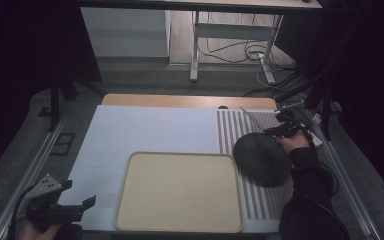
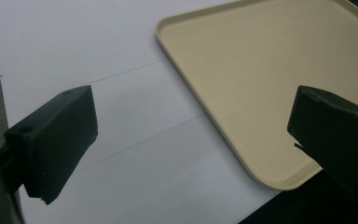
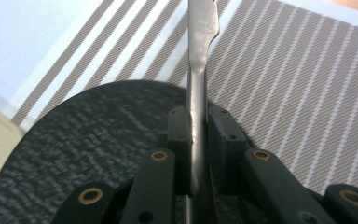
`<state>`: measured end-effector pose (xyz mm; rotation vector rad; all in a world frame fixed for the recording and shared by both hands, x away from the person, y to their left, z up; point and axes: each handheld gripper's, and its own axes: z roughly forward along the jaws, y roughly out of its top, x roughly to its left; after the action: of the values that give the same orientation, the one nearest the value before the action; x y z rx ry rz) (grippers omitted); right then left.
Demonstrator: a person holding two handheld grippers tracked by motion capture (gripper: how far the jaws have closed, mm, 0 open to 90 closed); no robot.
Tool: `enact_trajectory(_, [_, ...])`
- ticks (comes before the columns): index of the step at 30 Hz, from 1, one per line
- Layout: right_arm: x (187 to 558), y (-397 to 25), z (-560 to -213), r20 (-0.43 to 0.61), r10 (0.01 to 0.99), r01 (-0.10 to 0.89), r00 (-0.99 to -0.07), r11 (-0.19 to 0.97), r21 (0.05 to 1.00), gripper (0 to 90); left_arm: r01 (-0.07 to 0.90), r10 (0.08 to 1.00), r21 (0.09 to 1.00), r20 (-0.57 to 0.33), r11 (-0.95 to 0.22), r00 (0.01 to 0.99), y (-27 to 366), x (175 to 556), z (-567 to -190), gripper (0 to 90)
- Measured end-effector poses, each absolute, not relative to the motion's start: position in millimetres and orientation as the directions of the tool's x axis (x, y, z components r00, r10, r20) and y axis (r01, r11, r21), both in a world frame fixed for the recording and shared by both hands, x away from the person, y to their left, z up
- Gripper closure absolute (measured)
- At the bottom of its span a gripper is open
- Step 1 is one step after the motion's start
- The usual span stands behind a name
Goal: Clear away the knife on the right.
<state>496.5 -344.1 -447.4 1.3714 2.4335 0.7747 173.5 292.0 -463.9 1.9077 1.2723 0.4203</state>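
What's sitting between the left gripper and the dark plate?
The empty beige tray lies between the left gripper and the dark plate, seen in the high view.

The high view looked forward and down over the whole table [image 1: 145,130] from six o'clock. The left gripper view sat close above the tray's [image 2: 261,70] seven o'clock corner, which the high view [image 1: 180,190] shared. The right gripper view peered closely over the dark plate [image 3: 74,135] at three o'clock.

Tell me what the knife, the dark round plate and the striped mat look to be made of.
Knife: looks like metal, a smooth grey blade with a dull sheen, clamped in the right gripper.
Plate: dark, with a fine speckled, woven-looking pattern; possibly glazed ceramic or melamine, I cannot tell which.
Mat: seems to be woven vinyl or fabric; a fine weave shows across its brown and white stripes.
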Motion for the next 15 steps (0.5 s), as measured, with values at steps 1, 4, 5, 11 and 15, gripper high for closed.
enact_trajectory(1, [494.2,-341.9,-447.6,0.053,0.844,0.718,-0.534,0.419,0.555,80.3,0.624,0.885,0.759,-0.145,-0.187,0.442,291.9,173.5,-463.9,2.1])
enact_trajectory(4, [486.9,-334.9,-448.2,0.067,0.833,0.713,-0.549,0.425,0.557,80.3,0.624,0.885,0.758,-0.143,-0.189,0.443,291.7,173.5,-463.9,2.1])
enact_trajectory(5, [483.7,-331.7,-448.1,0.07,0.828,0.712,-0.557,0.431,0.554,80.3,0.624,0.885,0.758,-0.143,-0.189,0.443,291.7,173.5,-463.9,2.1])
enact_trajectory(11, [467.6,-314.5,-448.1,0.088,0.793,0.688,-0.603,0.46,0.561,80.3,0.624,0.885,0.758,-0.142,-0.191,0.443,291.7,173.4,-463.8,2.1])
enact_trajectory(15, [454.8,-299.7,-449.2,0.096,0.764,0.671,-0.638,0.49,0.556,80.3,0.624,0.885,0.758,-0.14,-0.192,0.443,291.5,173.5,-463.9,2.1])
